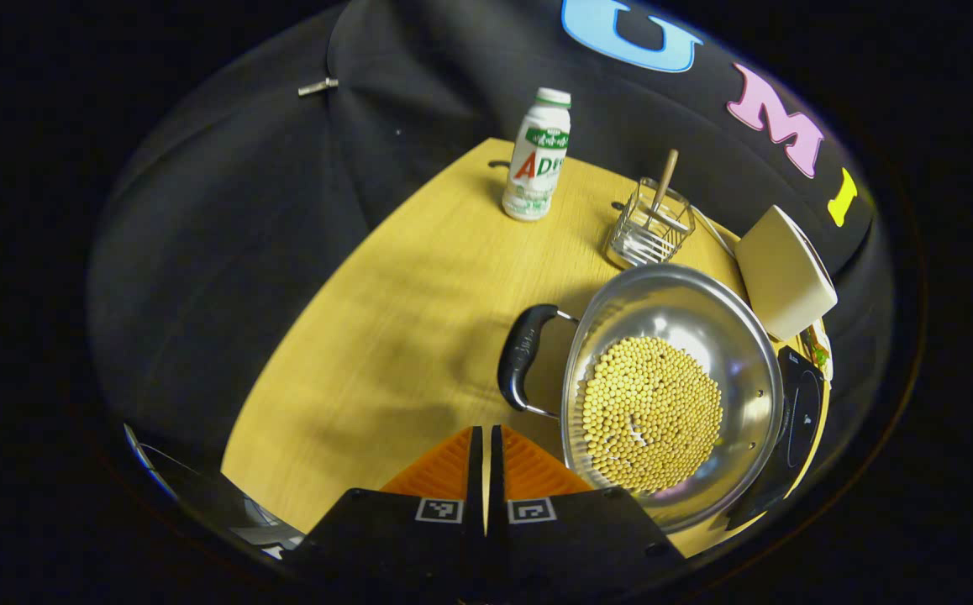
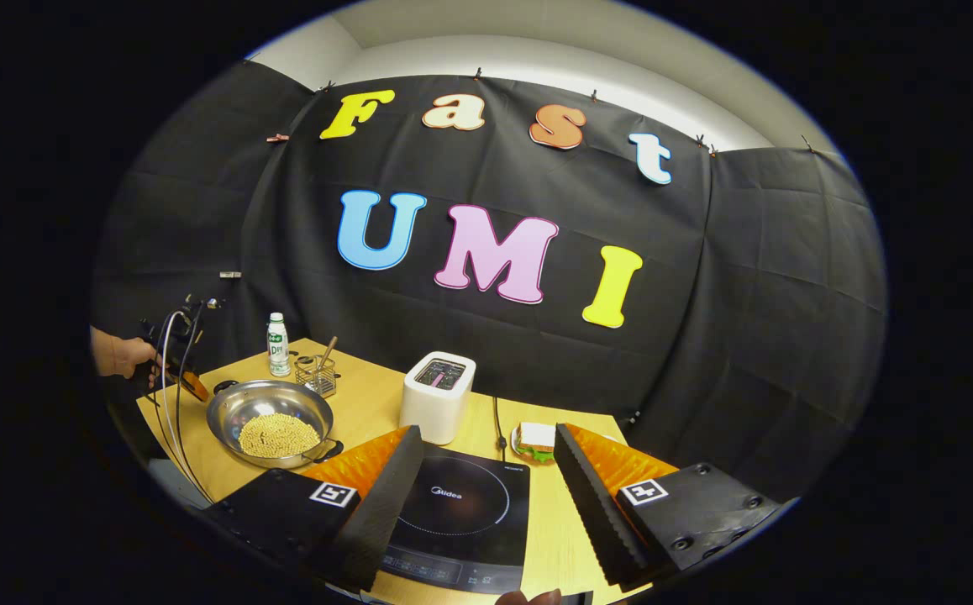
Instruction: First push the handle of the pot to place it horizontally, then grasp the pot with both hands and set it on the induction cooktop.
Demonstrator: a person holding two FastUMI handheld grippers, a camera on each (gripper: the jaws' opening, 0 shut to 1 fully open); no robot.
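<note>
Tabletop pot, handle toward bottle

The pot is polished metal, its inner wall mirror-bright and smooth, and it holds a bed of matt yellow beans. Its handle is glossy black plastic on thin metal wire. The table shows a pale wood grain with a soft sheen. The induction cooktop has a smooth, glossy black glass top. The toaster looks like matt cream plastic. The bottle is white plastic with a glossy label. The utensil rack is shiny metal wire, holding a wooden stick. The right gripper has ribbed matt black pads backed by orange plastic.
</note>
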